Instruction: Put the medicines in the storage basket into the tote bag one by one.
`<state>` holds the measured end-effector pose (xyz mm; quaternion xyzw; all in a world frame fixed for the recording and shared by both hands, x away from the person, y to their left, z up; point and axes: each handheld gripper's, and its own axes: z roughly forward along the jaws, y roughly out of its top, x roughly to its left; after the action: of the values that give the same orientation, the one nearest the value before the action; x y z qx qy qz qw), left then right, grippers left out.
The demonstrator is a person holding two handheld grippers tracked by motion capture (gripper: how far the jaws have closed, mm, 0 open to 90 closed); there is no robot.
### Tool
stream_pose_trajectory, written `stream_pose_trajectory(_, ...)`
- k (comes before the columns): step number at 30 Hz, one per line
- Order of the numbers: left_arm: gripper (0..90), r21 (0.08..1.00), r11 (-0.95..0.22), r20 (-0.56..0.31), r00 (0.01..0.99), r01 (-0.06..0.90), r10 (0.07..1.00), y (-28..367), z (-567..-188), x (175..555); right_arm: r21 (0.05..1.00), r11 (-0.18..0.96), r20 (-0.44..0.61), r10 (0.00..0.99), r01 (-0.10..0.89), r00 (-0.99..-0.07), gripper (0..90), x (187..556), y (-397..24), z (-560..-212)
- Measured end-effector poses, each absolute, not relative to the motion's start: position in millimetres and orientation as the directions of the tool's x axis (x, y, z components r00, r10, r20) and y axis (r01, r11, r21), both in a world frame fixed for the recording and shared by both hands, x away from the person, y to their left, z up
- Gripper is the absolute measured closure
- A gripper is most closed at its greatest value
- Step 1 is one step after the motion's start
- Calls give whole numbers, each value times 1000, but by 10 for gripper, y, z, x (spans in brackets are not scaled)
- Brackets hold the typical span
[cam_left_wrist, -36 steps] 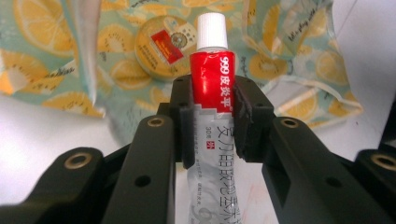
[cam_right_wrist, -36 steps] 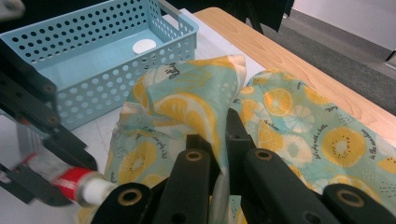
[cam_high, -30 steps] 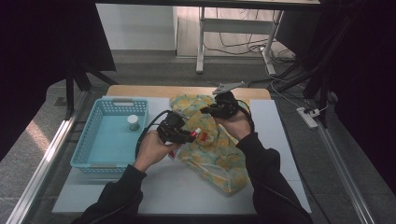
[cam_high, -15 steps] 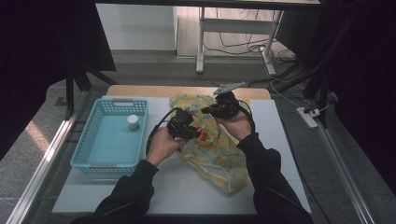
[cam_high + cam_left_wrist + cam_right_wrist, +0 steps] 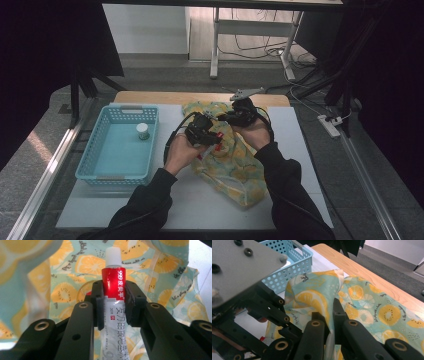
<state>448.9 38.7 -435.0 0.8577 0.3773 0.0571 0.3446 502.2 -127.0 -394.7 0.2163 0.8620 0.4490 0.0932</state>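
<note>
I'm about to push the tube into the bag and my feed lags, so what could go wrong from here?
1. The right hand-held gripper pinches just one edge of the lemon-print bag; the mouth may sag shut.
2. The left hand-held gripper clamps the tube partway along its body; pushing against fabric could tilt it or squeeze it.
3. The two hand-held grippers sit close together and could collide.

A basket [image 5: 120, 145] is being carried on the left part of the desk [image 5: 300, 150], with a small bottle [image 5: 142, 131] standing inside near its far right corner. A fabric bag [image 5: 235, 170] is lying to the basket's right. A tube [image 5: 112, 282] is being held over the bag, between both tools.
</note>
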Motion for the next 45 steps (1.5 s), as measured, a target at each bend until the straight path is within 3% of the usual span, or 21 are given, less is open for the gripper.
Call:
stream_pose_trajectory(7, 719, 665, -480, -114, 713, 572, 692, 314, -4375, 4566, 817, 496, 34, 466, 293, -884, 894, 5035, -1289, -3917)
stream_pose_trajectory(27, 719, 713, -474, -108, 749, 517, 654, 64, -4304, 4626, 825, 462, 46, 518, 325, -854, 894, 5121, -1520, -3808)
stream_pose_trajectory(36, 719, 720, -448, -85, 708, 530, 701, 45, -4427, 4712, 823, 464, 47, 519, 328, -854, 894, 5120, -1514, -3831)
stream_pose_trajectory(42, 718, 720, -422, -91, 678, 551, 730, 85, -4515, 4796, 815, 472, 48, 522, 335, -852, 894, 5120, -1467, -3875)
stream_pose_trajectory(45, 719, 743, -383, -134, 684, 548, 717, 112, -4525, 4791, 816, 469, 52, 523, 338, -851, 894, 5122, -1458, -3886)
